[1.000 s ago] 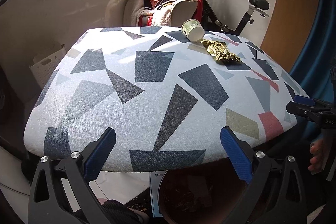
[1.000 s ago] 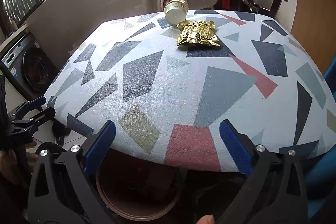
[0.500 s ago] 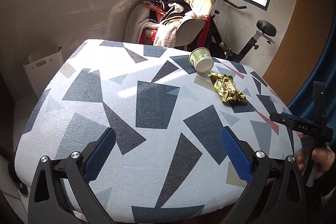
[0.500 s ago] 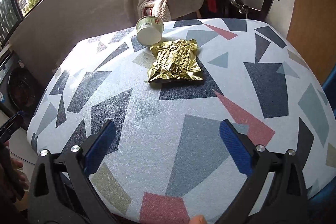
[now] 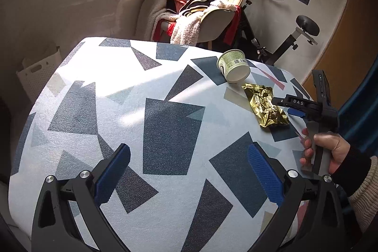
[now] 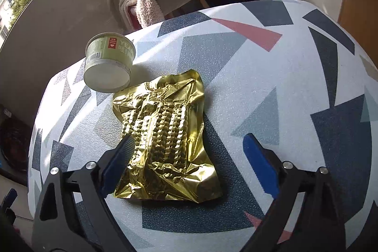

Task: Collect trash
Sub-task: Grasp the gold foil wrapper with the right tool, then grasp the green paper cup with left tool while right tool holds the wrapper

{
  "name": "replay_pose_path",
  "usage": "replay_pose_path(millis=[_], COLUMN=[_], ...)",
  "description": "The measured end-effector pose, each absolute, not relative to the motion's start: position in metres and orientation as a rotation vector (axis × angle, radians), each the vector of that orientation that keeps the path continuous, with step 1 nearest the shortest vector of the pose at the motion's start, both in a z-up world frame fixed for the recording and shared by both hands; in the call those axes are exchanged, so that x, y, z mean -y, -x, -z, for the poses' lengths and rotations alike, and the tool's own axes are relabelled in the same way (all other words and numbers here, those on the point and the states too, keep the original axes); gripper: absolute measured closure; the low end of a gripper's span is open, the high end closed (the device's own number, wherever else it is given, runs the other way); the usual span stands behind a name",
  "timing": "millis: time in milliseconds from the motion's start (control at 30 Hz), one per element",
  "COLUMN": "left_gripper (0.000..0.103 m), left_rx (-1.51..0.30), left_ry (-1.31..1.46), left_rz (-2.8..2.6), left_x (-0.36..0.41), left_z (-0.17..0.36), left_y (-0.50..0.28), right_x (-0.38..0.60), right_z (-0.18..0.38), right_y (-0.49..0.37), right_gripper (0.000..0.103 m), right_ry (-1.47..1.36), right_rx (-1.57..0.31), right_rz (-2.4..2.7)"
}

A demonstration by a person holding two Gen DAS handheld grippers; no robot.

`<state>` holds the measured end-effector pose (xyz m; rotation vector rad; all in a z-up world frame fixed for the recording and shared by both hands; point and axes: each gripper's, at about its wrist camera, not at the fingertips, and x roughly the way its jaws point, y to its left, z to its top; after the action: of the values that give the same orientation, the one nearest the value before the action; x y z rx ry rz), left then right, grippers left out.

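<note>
Right tool [image 6: 186,162] advanced, narrowing, spread astride crinkled gold foil pouch [image 6: 165,141] | left tool [image 5: 189,178] spread

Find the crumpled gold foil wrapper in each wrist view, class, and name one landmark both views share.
Left wrist view: crumpled gold foil wrapper lies at the right, on the patterned table's far side.
Right wrist view: it fills the centre-bottom.
Shared landmark: the pale green paper cup, tipped on its side beside the wrapper.

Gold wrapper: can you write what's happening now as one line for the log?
right gripper: open, just closing, straddling gold wrapper | left gripper: open, empty | cup: on its side
</note>
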<state>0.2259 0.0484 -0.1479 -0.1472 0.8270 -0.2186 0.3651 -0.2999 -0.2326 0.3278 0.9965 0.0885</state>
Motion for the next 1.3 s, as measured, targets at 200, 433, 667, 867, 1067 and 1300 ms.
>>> replay_pose_path(millis=[200, 433, 667, 867, 1067, 1300], left_gripper=[0.006, 0.006, 0.006, 0.006, 0.006, 0.006], left_rx=[-0.872, -0.899, -0.916, -0.921, -0.909, -0.999], left_ry=[0.225, 0.306, 0.288, 0.277, 0.360, 0.382], left_rz=[0.210, 0.217, 0.241, 0.261, 0.318, 0.335], left_x=[-0.048, -0.045, -0.024, 0.005, 0.036, 0.084], left_z=[0.161, 0.167, 0.166, 0.159, 0.148, 0.169], left_y=[-0.246, -0.261, -0.278, -0.325, -0.403, -0.479], right_x=[0.275, 0.280, 0.304, 0.333, 0.360, 0.383], right_z=[0.238, 0.236, 0.222, 0.203, 0.195, 0.193], right_y=[-0.383, -0.376, -0.346, -0.317, -0.301, -0.283], right_gripper=[0.015, 0.048, 0.062, 0.066, 0.066, 0.066], right_ry=[-0.206, -0.227, -0.320, -0.388, -0.429, -0.480], right_rx=[-1.004, -0.983, -0.859, -0.724, -0.705, -0.688], right_rz=[-0.102, -0.213, -0.254, -0.167, -0.128, -0.103])
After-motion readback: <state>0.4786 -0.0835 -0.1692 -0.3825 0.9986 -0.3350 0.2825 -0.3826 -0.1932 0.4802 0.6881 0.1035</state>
